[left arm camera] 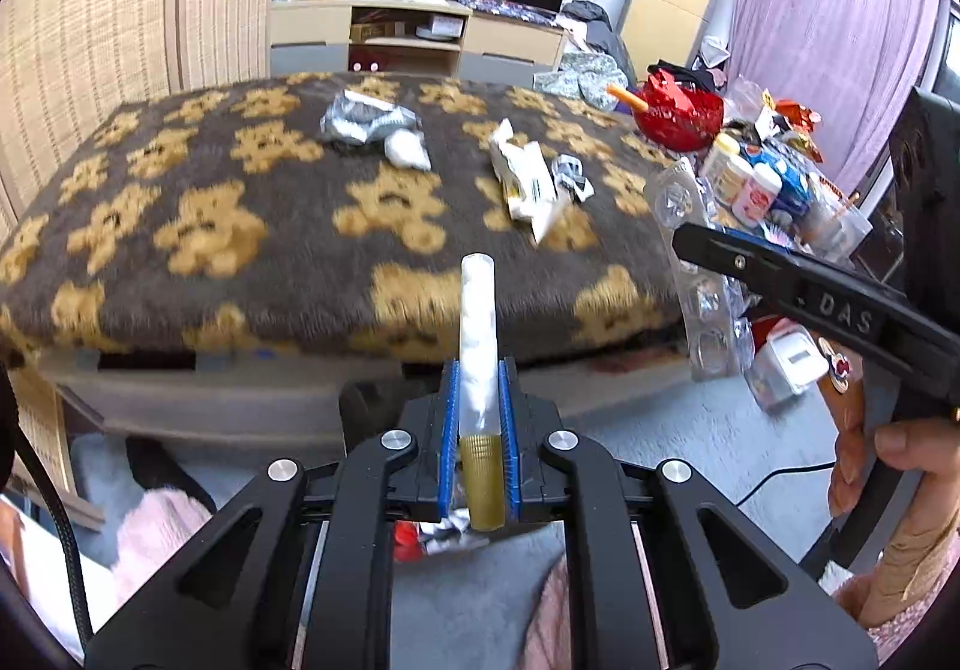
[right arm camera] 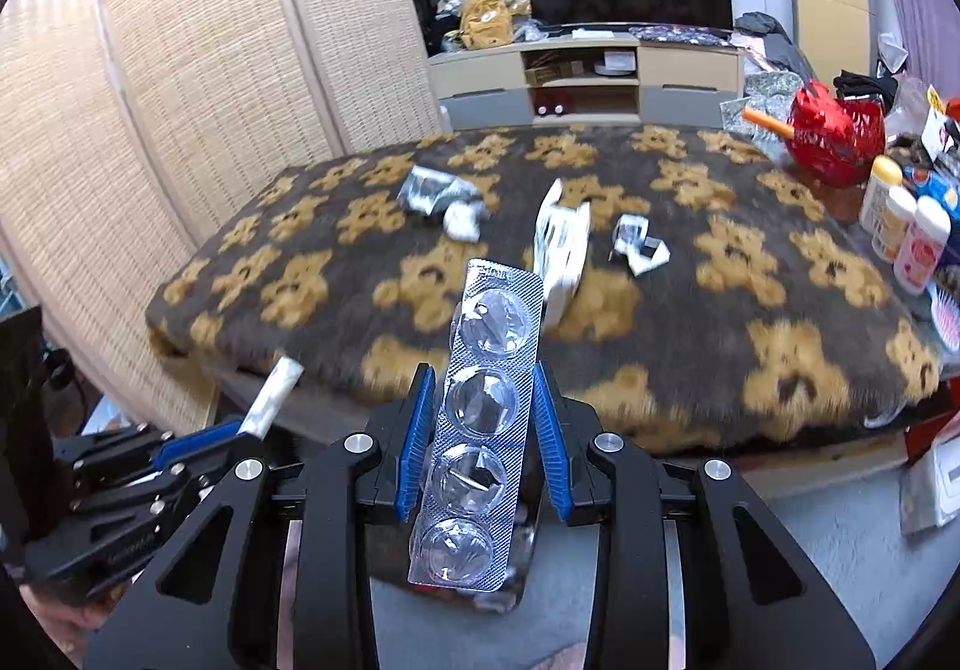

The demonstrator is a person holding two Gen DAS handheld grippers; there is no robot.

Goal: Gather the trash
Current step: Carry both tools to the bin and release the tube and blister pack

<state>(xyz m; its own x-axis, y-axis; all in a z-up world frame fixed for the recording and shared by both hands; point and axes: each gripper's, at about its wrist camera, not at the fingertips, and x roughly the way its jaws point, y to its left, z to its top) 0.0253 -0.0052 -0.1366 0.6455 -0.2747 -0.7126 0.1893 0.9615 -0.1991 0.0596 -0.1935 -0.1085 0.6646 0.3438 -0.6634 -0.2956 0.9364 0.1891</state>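
My left gripper (left arm camera: 478, 406) is shut on a slim white tube with a gold cap (left arm camera: 477, 346), which sticks up past the blue pads; the tube (right arm camera: 273, 394) also shows at the lower left of the right wrist view. My right gripper (right arm camera: 483, 406) is shut on an empty silver blister pack (right arm camera: 480, 430) with several round pockets. The blister pack (left arm camera: 690, 250) hangs at the right of the left wrist view. On the teddy-bear blanket (right arm camera: 750, 310) lie a crumpled foil wrapper (right arm camera: 435, 193), a white crumpled carton (right arm camera: 561, 250) and a small torn wrapper (right arm camera: 639, 247).
Bottles (right arm camera: 906, 232), a red bag (right arm camera: 834, 135) and packets crowd the blanket's right end. A woven screen (right arm camera: 180, 117) stands at the left. A TV unit (right arm camera: 600, 75) is behind. A white box (left arm camera: 786, 364) lies on the grey floor. A hand (left arm camera: 888, 460) holds the right gripper.
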